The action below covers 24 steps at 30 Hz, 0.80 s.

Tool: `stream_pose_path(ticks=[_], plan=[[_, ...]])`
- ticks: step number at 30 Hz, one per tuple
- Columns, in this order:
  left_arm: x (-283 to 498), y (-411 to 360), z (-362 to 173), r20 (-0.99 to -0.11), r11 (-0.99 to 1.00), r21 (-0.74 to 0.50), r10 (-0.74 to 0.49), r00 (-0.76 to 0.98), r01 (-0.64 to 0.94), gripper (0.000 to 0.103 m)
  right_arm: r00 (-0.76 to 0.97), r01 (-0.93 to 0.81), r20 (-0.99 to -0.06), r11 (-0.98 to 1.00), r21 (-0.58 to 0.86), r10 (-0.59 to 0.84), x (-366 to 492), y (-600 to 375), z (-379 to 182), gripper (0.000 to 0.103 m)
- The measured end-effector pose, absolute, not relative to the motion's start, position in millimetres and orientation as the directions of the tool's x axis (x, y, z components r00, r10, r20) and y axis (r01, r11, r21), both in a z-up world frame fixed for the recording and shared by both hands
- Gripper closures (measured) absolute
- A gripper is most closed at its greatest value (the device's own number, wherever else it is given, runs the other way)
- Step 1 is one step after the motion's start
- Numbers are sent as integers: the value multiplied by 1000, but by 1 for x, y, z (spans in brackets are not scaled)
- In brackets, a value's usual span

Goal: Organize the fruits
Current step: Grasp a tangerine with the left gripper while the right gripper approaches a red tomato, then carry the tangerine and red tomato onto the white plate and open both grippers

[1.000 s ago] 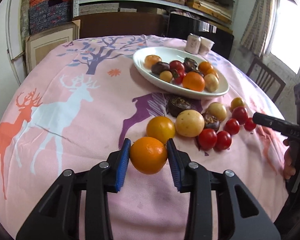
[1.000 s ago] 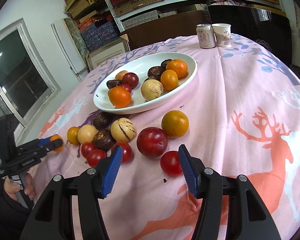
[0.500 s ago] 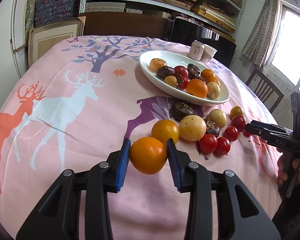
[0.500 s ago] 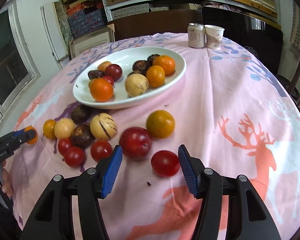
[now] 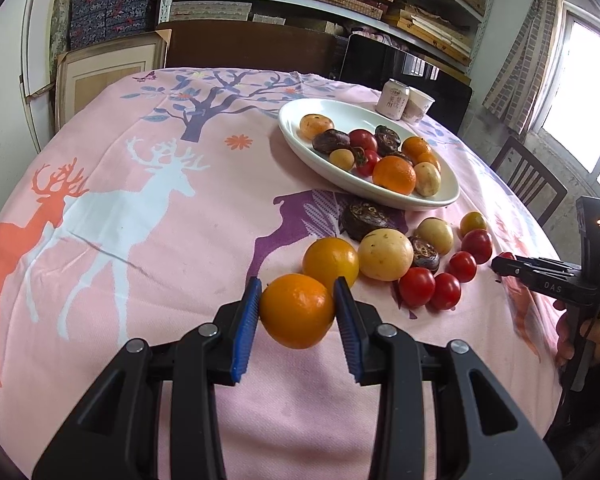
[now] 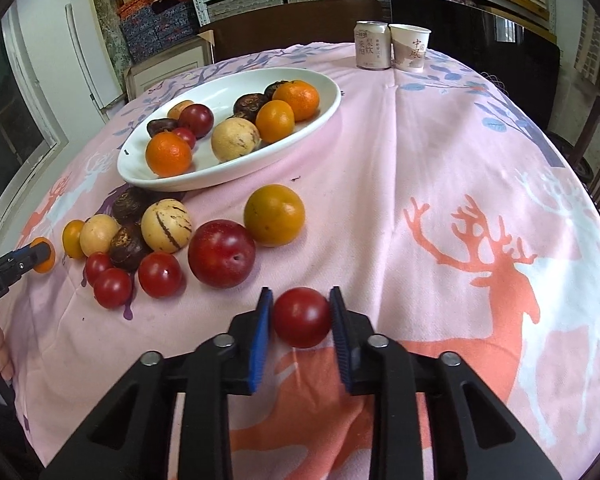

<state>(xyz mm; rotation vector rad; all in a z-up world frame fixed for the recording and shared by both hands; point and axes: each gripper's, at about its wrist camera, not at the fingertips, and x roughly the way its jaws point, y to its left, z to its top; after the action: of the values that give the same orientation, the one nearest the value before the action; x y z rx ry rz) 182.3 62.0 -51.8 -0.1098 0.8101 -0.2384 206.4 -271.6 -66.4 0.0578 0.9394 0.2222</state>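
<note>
The left gripper (image 5: 296,310) is clenched on an orange (image 5: 297,311) – both blue pads (image 5: 245,330) press its sides, and the fruit is held above the pink deer-print cloth of the worktop (image 5: 140,240). The right gripper (image 6: 301,318) has just been closing, and its jaws now grasp a small red tomato (image 6: 301,317) between the pads, low over the cloth. In the right wrist view, a large dark-red plum (image 6: 221,253) lies just beyond that tomato, with a yellow-orange fruit (image 6: 274,215) touching it on the far right side. To the left is a loose cluster: a striped pale melon-like fruit (image 6: 166,225), dark brown fruits (image 6: 127,241), further red tomatoes (image 6: 160,274) and a small pale round fruit (image 6: 99,234). Behind the cluster stands the white oval dish (image 6: 324,108), which holds oranges, a pale striped fruit, dark fruits and red ones. A drinks can (image 6: 373,45) and a paper cup (image 6: 410,47) stand side by side at the far edge of the worktop – well apart from the fruit. A hand (image 5: 580,334) holding the right gripper shows at the right edge of the left wrist view.
</note>
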Motion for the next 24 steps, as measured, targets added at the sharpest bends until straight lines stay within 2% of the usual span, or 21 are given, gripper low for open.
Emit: stream_pose_path(ticks=[16,24], plan=[[180,56,-45,-688,965,-178,-261,677,191,67,631,-224,-690,935,276,355,179,-285,-30,76],[206,26,-5,-666,957,-143,-282,690,253,67,712,-231,-599,927,294,367,215,-303,23,76]])
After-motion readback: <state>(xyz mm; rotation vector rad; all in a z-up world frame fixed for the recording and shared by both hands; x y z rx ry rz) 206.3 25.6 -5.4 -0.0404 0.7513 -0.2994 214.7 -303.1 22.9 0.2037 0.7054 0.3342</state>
